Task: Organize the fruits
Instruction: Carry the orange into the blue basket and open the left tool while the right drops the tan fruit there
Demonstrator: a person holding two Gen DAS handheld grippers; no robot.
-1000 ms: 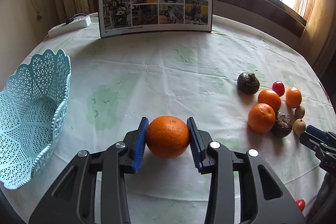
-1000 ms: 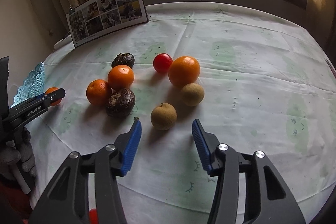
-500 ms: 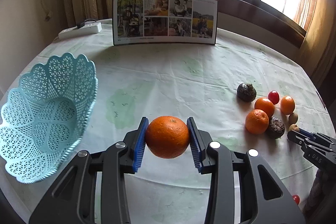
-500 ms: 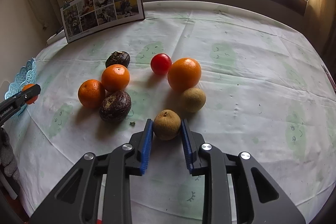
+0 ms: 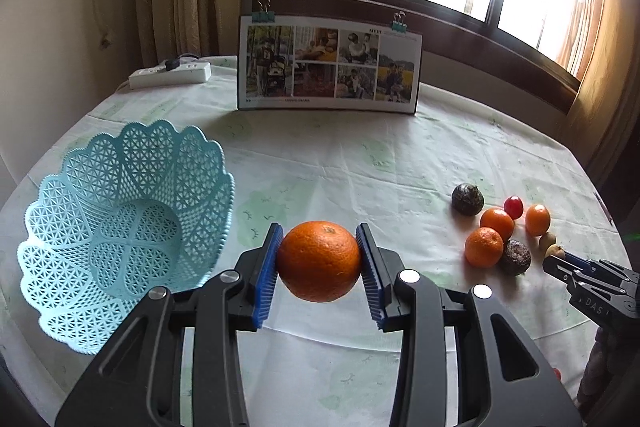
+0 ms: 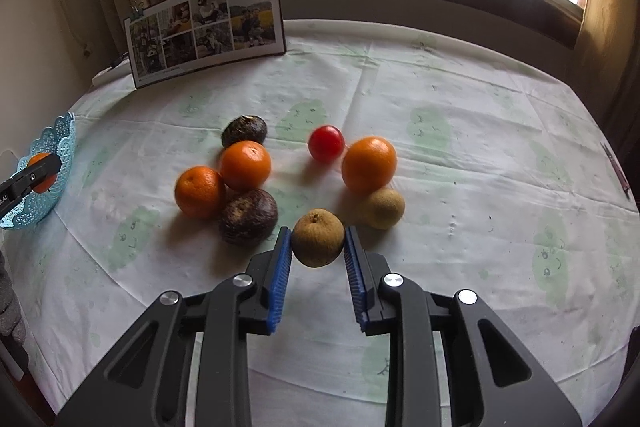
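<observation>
My left gripper (image 5: 319, 263) is shut on a large orange (image 5: 319, 261), held above the tablecloth just right of the light-blue lattice basket (image 5: 120, 211). My right gripper (image 6: 317, 247) is shut on a small brown round fruit (image 6: 318, 237) at the near edge of the fruit cluster. Around it lie two oranges (image 6: 245, 165) (image 6: 199, 191), a bigger orange (image 6: 369, 164), a red fruit (image 6: 326, 143), two dark wrinkled fruits (image 6: 248, 217) (image 6: 244, 131) and another brown fruit (image 6: 384, 207). The left wrist view shows the same cluster (image 5: 496, 227) at the right.
A photo board (image 5: 328, 65) stands at the back of the round table, with a white power strip (image 5: 170, 75) to its left. The window and curtains are behind. The basket (image 6: 44, 183) shows at the far left in the right wrist view.
My left gripper has lifted the orange and drawn closer to the basket. My right gripper closed on the small brown fruit and has raised it slightly.
</observation>
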